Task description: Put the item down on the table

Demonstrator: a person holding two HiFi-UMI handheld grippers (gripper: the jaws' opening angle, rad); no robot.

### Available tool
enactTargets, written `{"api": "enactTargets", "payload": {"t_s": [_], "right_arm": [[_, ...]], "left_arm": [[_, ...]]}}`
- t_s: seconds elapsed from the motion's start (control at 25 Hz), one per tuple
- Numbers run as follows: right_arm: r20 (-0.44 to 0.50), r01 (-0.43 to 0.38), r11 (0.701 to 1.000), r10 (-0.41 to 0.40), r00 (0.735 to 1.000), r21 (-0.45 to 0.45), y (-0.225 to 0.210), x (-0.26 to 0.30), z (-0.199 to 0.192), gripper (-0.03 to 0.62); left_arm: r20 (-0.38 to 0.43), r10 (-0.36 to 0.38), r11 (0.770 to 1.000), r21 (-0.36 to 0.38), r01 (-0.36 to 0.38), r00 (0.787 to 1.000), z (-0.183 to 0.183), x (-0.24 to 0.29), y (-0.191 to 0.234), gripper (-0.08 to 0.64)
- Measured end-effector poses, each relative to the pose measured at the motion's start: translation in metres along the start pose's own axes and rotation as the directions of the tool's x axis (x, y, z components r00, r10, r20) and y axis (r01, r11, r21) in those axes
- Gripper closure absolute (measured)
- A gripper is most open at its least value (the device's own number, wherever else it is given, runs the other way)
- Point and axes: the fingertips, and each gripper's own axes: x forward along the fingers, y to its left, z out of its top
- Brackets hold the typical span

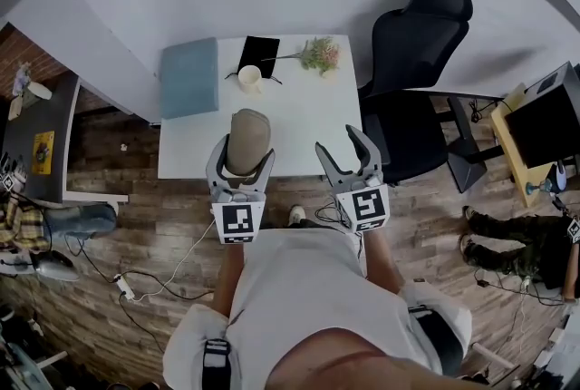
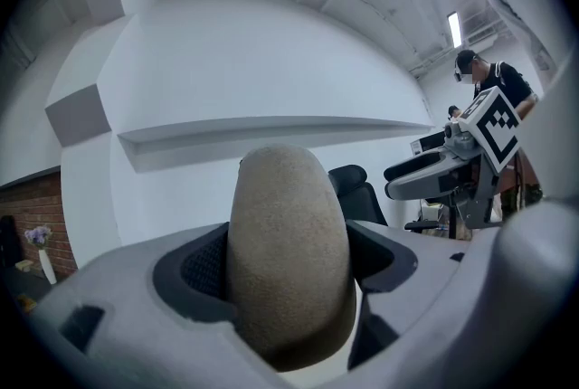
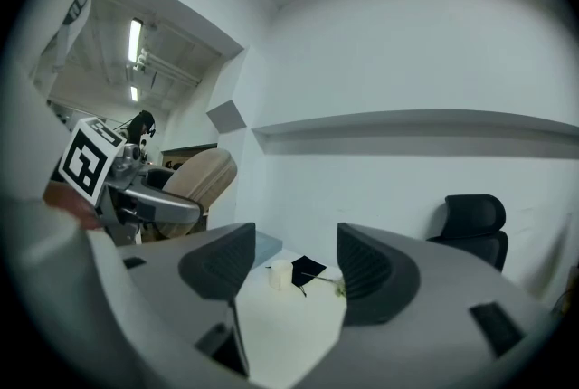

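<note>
My left gripper (image 1: 241, 158) is shut on a tan, rounded, rough-surfaced item (image 1: 246, 140), held above the near edge of the white table (image 1: 299, 121). In the left gripper view the item (image 2: 288, 256) stands upright between the two dark pads and fills the middle of the picture. My right gripper (image 1: 349, 152) stands open and empty to the right, at about the same height. In the right gripper view nothing sits between its jaws (image 3: 289, 271), and the held item (image 3: 198, 179) shows at the left.
On the table's far part lie a blue-grey cushion (image 1: 189, 76), a dark pad (image 1: 259, 55), a white cup (image 1: 250, 78) and a small flower bunch (image 1: 319, 54). A black office chair (image 1: 417, 62) stands at the table's right. Cables lie on the wood floor.
</note>
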Motion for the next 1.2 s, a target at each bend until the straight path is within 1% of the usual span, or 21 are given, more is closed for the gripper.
{"api": "enactTargets", "payload": {"t_s": [0.24, 0.52, 0.88, 1.2], "right_arm": [[0.014, 0.005, 1.000, -0.005, 1.000, -0.002, -0.020, 0.008, -0.001, 0.305], [0.002, 0.011, 1.000, -0.011, 1.000, -0.001, -0.028, 0.029, -0.005, 0.301], [-0.003, 0.042, 0.999, -0.042, 0.999, -0.014, -0.046, 0.060, -0.006, 0.299], [-0.021, 0.083, 0.997, -0.083, 0.996, -0.009, -0.062, 0.099, -0.002, 0.299]], "left_arm": [[-0.001, 0.018, 1.000, 0.010, -0.018, 1.000, 0.006, 0.016, 0.001, 0.176], [-0.002, 0.011, 1.000, 0.007, -0.011, 1.000, -0.001, 0.036, 0.009, 0.176], [0.020, -0.016, 1.000, 0.001, 0.016, 1.000, 0.000, 0.074, 0.026, 0.176], [0.046, -0.057, 0.998, 0.021, 0.057, 0.997, 0.004, 0.117, 0.048, 0.176]]}}
